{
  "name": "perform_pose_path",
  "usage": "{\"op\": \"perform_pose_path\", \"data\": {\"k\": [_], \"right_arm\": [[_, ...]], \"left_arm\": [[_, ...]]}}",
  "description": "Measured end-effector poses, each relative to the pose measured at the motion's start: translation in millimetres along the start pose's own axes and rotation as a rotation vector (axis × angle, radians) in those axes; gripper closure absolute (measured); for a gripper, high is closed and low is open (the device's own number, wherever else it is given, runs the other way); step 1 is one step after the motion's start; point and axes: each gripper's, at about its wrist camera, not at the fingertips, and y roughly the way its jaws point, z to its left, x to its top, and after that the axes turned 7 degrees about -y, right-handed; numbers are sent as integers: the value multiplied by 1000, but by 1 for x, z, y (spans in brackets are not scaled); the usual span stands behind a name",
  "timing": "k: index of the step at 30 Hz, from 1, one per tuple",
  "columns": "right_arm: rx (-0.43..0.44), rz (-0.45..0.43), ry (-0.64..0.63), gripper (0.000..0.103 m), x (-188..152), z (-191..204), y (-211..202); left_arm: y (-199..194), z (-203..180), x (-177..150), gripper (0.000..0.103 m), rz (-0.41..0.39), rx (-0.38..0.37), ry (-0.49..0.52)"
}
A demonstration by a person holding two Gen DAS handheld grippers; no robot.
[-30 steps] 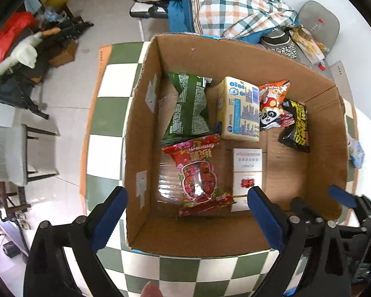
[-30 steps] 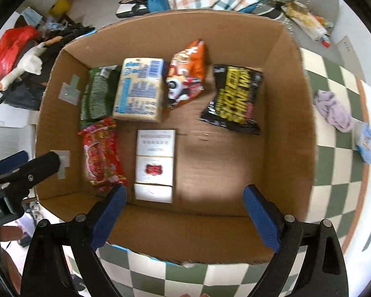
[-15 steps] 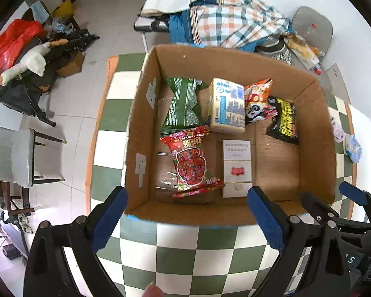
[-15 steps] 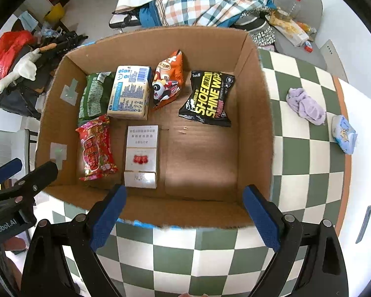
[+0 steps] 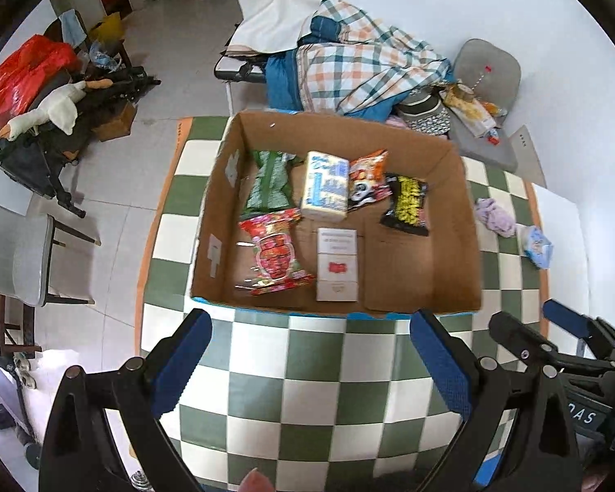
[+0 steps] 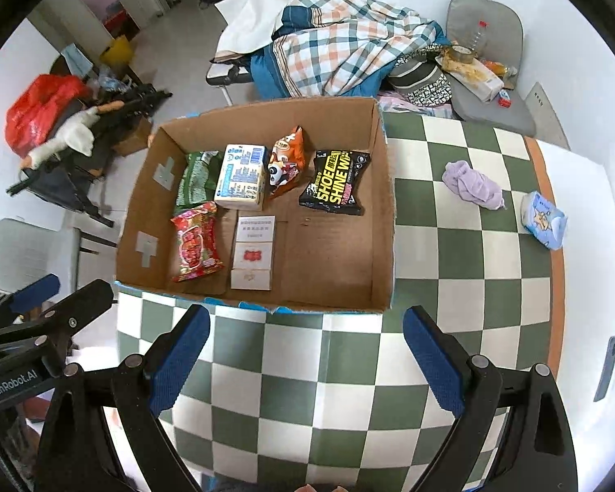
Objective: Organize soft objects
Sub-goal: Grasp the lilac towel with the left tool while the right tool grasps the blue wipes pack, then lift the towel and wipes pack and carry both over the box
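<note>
Both grippers, left (image 5: 309, 363) and right (image 6: 305, 354), are held spread wide and empty over the checkered table (image 6: 348, 369), just before the box (image 6: 383, 221). Packets are laid inside the box. Right of the box, a purple cloth (image 6: 473, 185) and what is perhaps a tissue pack (image 6: 543, 220) are seen.

We read "SHOE SHINE" on the black packet (image 6: 335, 182) ahead of our fingers, and "GenRobot.AI" on the left gripper (image 6: 14, 383).
</note>
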Motion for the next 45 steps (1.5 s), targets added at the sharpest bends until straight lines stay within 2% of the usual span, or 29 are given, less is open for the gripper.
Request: {"op": "perform_pose_path", "data": {"k": [4, 7, 12, 15, 18, 22, 24, 25, 29, 30, 31, 33, 37, 41, 44, 45], "right_arm": [[48, -6, 54, 6, -4, -29, -12], [68, -7, 127, 6, -7, -69, -19], [23, -4, 268, 6, -8, -170, -24], [-21, 15, 353, 6, -4, -245, -19], [-47, 43, 407, 6, 5, -311, -4], [-18, 116, 537, 6, 15, -400, 39], [6, 145, 594, 6, 16, -431, 61], [21, 158, 623, 6, 18, -447, 76], [43, 207, 654, 6, 24, -474, 124], [51, 213, 662, 6, 24, -476, 132], [64, 217, 669, 6, 24, -478, 141], [69, 222, 659, 0, 27, -483, 158], [71, 238, 626, 0, 35, -486, 184], [67, 283, 586, 0, 44, -477, 206], [45, 320, 575, 0, 46, -472, 221], [34, 329, 576, 0, 46, -471, 225]], "left_arm": [[-5, -37, 8, 4, 33, -31, 25], [-3, -88, 18, 4, 46, -78, 68], [16, -178, 36, 4, 86, -147, 145], [45, -231, 50, 4, 144, -170, 155], [92, -275, 64, 4, 235, -177, 122], [172, -314, 78, 4, 384, -187, 16], [201, -326, 79, 5, 436, -186, -20], [220, -333, 80, 10, 461, -176, -35], [269, -345, 75, 36, 544, -145, -84], [278, -348, 74, 46, 557, -134, -89], [285, -349, 74, 48, 562, -124, -91], [298, -353, 75, 48, 570, -107, -99], [311, -360, 79, 44, 583, -140, -146], [313, -368, 83, 44, 580, -132, -128], [315, -369, 85, 46, 576, -144, -140], [314, -367, 85, 50, 570, -147, -139]]}}
